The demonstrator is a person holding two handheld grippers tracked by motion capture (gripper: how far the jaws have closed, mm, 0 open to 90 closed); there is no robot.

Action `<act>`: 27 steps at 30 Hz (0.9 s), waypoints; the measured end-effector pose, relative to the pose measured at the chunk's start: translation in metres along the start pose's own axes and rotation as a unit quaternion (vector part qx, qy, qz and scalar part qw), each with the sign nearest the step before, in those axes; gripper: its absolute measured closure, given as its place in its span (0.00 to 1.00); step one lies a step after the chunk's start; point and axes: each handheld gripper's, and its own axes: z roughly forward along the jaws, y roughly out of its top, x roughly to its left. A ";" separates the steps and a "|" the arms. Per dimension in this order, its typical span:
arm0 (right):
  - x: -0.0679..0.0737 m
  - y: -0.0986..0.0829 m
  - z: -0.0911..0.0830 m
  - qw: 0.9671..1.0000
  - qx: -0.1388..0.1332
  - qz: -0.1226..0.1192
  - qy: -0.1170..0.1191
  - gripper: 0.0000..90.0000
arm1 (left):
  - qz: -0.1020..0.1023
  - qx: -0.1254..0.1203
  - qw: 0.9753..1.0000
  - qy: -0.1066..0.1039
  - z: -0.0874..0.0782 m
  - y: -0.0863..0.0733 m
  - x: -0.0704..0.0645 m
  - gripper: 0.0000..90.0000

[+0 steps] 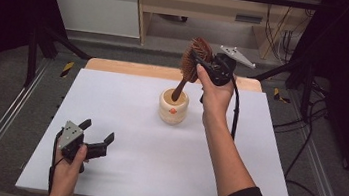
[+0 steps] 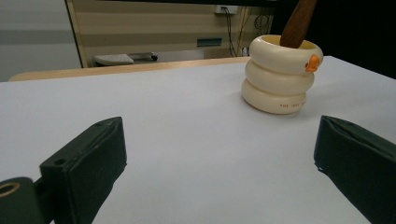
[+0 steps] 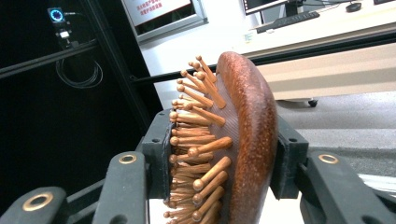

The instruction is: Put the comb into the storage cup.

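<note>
My right gripper [image 1: 198,59] is clamped on the head of the wooden hairbrush [image 1: 193,62], whose handle end sits inside the cream ringed holder [image 1: 173,107]. I judge I'm seating or lifting it; next calls for a straight vertical move. My left gripper [image 1: 96,135] rests spread apart, holding nothing.

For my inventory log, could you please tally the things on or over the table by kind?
Wooden hairbrush: 1
Cream ringed holder with an orange duck detail: 1
Handheld tool: 2, left and right
Total: 4
</note>
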 end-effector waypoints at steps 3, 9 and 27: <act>0.000 -0.002 0.001 1.000 0.002 -0.001 0.000 0.57 | 0.000 0.000 1.000 -0.001 0.000 0.000 0.000 0.03; -0.001 -0.007 0.002 1.000 0.006 0.000 -0.002 0.57 | 0.000 0.000 1.000 0.000 0.000 0.000 0.000 0.03; -0.003 -0.021 0.006 1.000 0.013 -0.008 -0.010 0.57 | 0.001 -0.001 1.000 -0.001 0.000 0.000 0.000 0.03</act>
